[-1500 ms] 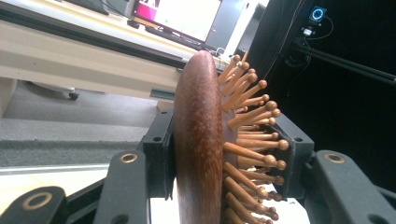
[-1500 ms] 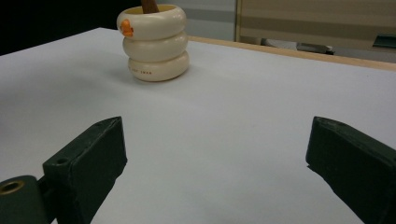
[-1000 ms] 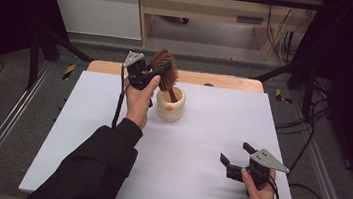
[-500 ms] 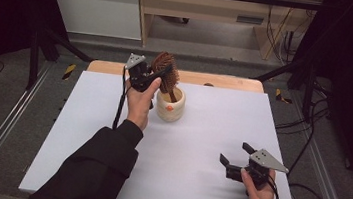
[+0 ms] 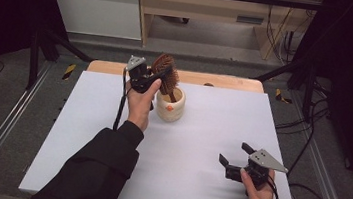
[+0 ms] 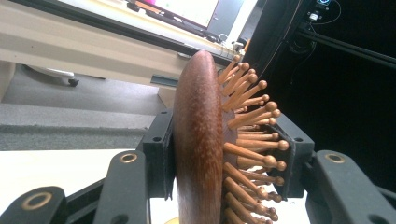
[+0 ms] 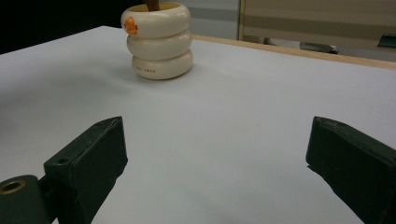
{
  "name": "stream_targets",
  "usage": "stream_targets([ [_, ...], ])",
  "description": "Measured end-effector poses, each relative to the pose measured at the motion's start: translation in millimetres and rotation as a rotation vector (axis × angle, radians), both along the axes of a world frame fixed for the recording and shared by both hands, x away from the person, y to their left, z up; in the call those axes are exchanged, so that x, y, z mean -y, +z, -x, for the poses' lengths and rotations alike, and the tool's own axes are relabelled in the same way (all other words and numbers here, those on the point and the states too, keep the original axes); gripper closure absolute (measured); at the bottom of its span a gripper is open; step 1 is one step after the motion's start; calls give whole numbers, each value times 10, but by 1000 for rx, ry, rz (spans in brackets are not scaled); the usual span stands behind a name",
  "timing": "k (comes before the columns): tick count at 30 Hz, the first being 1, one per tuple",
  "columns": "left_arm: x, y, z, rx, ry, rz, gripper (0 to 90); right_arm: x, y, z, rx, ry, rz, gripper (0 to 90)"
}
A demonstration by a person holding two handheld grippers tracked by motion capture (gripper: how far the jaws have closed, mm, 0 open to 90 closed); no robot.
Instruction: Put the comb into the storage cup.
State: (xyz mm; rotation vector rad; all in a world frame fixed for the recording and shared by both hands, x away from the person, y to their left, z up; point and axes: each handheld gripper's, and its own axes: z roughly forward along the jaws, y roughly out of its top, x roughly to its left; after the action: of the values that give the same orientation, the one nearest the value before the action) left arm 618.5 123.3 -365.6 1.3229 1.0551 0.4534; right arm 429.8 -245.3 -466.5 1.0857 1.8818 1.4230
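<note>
While the left gripper [image 5: 153, 76] clamps its fingers on the wooden hairbrush [image 5: 166, 71], whose handle stands in the cream cup [image 5: 170, 105] near the surface's far edge, any sideways pull could tip that cup, and the right gripper [image 5: 239, 159] rests wide open, empty, by the near right corner.

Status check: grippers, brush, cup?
Left hand-held gripper shut on brush head, handle in cup. Right hand-held gripper open, low over table. Nothing in the way.
</note>
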Motion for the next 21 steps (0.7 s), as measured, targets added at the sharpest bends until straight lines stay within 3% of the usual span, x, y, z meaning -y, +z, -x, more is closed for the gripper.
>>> stream_targets([
  [21,-1,-57,-7,-16,5,20,497,-11,-8,-2,-5,4,-1,56],
])
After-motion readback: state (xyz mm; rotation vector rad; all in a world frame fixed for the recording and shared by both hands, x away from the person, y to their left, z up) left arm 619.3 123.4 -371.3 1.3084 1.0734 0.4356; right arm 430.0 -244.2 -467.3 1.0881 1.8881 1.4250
